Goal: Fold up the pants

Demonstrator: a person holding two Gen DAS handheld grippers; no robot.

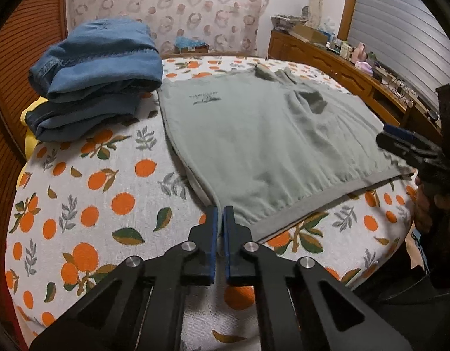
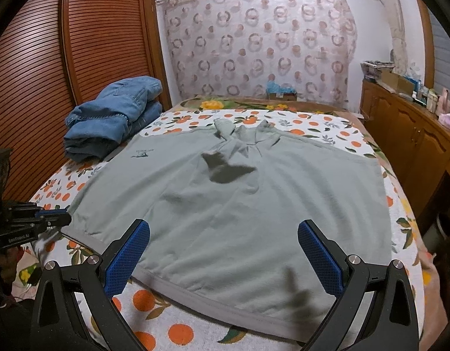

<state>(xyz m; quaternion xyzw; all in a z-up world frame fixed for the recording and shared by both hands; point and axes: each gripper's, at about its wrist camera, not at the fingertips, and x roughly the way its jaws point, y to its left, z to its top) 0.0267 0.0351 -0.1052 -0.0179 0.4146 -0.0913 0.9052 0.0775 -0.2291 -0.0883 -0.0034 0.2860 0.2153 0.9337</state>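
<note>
Two grippers frame the grey garment (image 2: 239,210): left gripper (image 1: 220,213) pinched on its near corner for lifting, right gripper (image 2: 223,251) spread wide above the hem ahead.

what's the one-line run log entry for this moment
left hand-held gripper shut at hem corner | right hand-held gripper open over hem | green garment flat

A small dark printed logo sits on the pale grey-green cotton garment (image 2: 225,204), too blurred to read. White lettering on the black left gripper (image 2: 54,218) body is also illegible.
</note>
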